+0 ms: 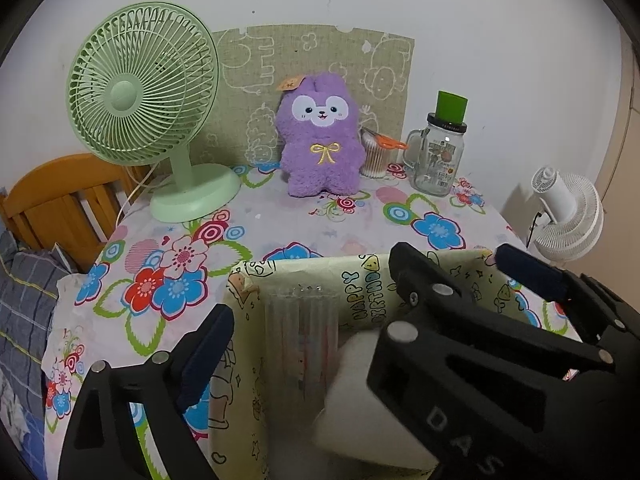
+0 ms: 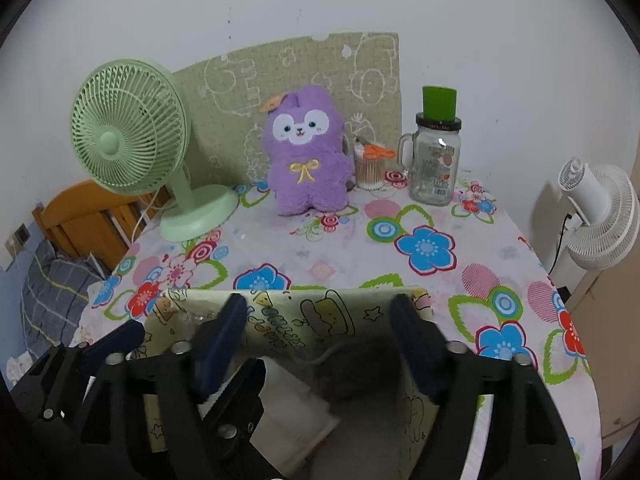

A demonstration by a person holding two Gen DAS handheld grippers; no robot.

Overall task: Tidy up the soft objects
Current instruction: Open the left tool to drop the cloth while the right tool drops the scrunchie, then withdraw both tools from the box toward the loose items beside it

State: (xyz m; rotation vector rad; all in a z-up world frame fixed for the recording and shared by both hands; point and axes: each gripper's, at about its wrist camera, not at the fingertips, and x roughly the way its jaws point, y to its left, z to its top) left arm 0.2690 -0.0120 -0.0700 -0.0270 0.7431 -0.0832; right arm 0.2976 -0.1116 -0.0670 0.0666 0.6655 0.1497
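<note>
A purple plush rabbit stands upright at the back of the floral table. A yellow "Happy Birthday" box sits at the near edge. Inside it lie a white soft block, a grey fuzzy item and a clear ribbed cup. My left gripper is open, its fingers astride the box's left part above the cup. My right gripper is open over the box, above the grey item. The right gripper shows in the left view.
A green desk fan stands back left. A cotton-swab cup with orange scissors and a glass mug jar with green cap stand back right. A white fan is off the table's right; a wooden chair left.
</note>
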